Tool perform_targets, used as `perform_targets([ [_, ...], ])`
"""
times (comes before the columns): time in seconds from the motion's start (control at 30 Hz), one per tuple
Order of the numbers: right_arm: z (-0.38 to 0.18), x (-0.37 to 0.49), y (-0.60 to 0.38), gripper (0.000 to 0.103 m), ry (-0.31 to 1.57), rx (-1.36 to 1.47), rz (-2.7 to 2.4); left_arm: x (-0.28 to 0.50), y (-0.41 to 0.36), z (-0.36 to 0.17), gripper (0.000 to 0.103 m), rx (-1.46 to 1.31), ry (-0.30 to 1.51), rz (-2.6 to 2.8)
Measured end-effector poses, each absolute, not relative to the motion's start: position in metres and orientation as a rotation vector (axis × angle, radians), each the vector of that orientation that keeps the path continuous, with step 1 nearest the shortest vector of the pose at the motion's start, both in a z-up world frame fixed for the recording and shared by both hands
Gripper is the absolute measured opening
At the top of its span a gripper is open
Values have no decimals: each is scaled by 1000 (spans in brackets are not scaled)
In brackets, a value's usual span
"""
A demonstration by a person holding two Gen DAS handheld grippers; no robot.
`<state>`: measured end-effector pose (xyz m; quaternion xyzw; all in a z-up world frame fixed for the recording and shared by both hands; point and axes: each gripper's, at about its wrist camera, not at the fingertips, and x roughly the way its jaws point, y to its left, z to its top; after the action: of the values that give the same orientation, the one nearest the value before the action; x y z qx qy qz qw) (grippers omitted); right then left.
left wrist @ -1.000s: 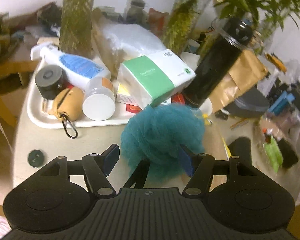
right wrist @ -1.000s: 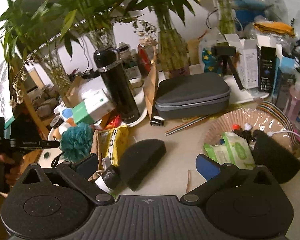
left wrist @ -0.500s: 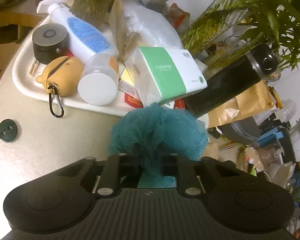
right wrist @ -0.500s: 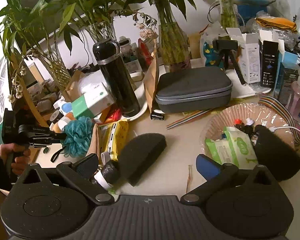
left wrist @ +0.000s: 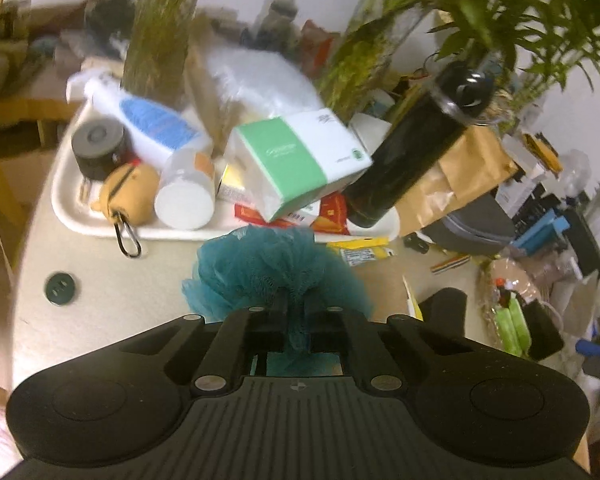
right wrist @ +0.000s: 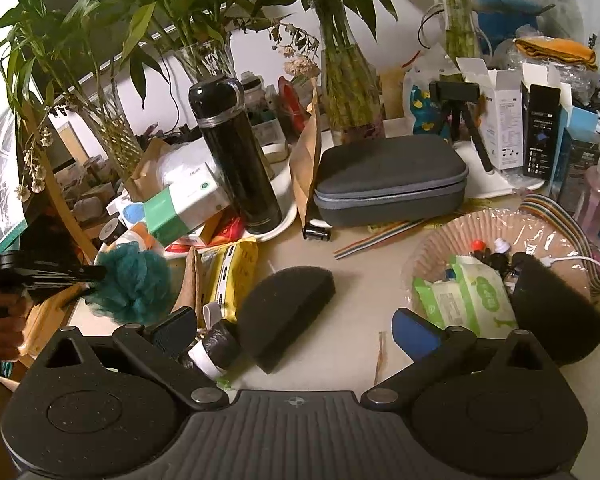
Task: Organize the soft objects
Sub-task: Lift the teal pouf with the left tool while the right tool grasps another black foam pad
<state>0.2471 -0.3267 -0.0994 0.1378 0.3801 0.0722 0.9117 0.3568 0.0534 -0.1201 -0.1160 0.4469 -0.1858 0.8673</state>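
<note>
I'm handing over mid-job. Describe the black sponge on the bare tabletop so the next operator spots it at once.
Start at the tall black flask standing on the white tray. Come toward the right gripper: the sponge lies on the bare table between a yellow packet and the paper basket. It is a matte black half-moon wedge; a second dark sponge sits in the basket.
</note>
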Motion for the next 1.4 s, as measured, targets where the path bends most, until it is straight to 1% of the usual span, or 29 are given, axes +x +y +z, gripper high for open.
perform_targets([
  [0.4,-103,253,-322,103,807,222,159,305,55,-51,6,-163,757,-326],
  [0.6,-112,270,-316,103,848,199,176,274,58,-28,6,-150,691,-293],
  [0.8,-125,300,-299,103,885,158,236,249,64,-19,6,-169,654,-265],
  [0.93,-142,323,-293,102,944,192,259,240,66,-16,6,-168,635,-264],
  [1.33,-171,358,-280,101,1028,227,282,239,71,-16,6,-182,625,-263],
  [1.4,-177,365,-278,99,1040,234,282,240,70,-16,6,-181,627,-267],
])
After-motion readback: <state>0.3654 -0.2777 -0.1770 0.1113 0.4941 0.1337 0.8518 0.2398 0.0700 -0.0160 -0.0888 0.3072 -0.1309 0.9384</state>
